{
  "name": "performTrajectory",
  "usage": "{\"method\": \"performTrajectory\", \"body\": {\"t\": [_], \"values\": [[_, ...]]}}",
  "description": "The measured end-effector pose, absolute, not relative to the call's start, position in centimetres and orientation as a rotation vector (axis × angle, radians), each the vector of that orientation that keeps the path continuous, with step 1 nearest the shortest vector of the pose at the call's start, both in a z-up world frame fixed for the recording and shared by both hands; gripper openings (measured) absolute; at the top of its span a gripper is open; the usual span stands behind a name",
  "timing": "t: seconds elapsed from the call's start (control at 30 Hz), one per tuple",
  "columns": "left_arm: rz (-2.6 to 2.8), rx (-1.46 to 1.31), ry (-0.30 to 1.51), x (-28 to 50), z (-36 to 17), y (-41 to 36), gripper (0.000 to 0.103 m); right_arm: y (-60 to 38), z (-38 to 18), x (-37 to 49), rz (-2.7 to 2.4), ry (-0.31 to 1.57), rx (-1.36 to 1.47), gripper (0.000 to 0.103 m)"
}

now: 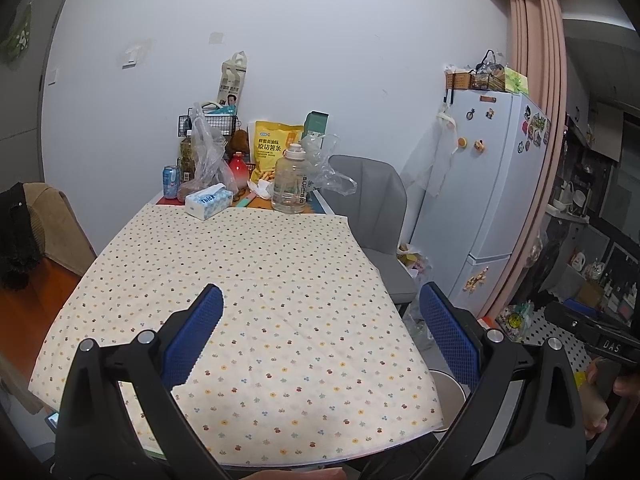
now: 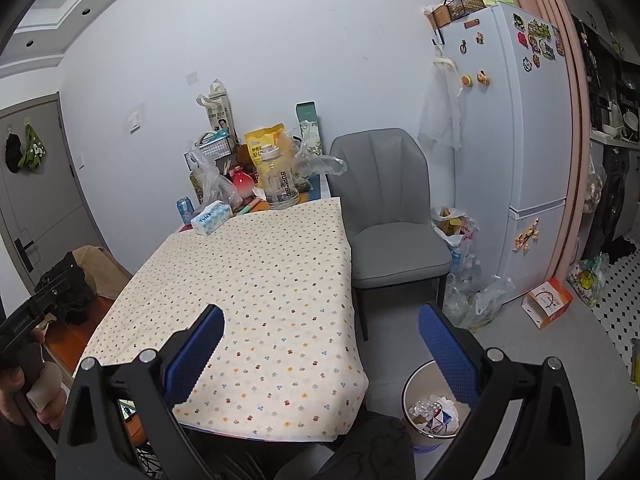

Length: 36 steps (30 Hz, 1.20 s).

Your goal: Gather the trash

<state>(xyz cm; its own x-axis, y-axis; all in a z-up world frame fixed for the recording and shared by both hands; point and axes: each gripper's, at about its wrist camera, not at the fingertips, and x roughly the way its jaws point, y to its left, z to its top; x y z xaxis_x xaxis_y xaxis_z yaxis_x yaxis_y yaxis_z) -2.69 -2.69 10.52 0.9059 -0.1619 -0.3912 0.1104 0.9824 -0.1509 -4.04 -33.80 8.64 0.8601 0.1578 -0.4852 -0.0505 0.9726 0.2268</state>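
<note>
A round white trash bin [image 2: 430, 408] stands on the floor right of the table, holding crumpled paper and wrappers; in the left wrist view only its rim [image 1: 448, 390] shows. My right gripper [image 2: 320, 328] hangs open above the table's near right corner, nothing between its blue pads. My left gripper [image 1: 322, 308] is open too, over the dotted tablecloth [image 1: 248, 300]. A crumpled white tissue [image 1: 260, 189] lies among the clutter at the table's far end. The right gripper's black body [image 1: 592, 332] shows at the left view's right edge.
The far end of the table holds a tissue box [image 1: 209, 200], a soda can [image 1: 170, 182], a clear water jug [image 1: 289, 184], a yellow snack bag [image 1: 272, 144] and plastic bags. A grey chair [image 2: 390, 216], a fridge [image 2: 516, 152], floor bags and an orange box [image 2: 548, 300] stand right.
</note>
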Motion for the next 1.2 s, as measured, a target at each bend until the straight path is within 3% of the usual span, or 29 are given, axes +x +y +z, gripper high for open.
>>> {"method": "performTrajectory", "body": {"t": [1.2], "values": [[-0.151, -0.111, 0.443, -2.0, 9.3, -3.9, 0.097, -34.8, 6.9, -3.9, 0.105, 0.544, 0.236, 0.095]]}}
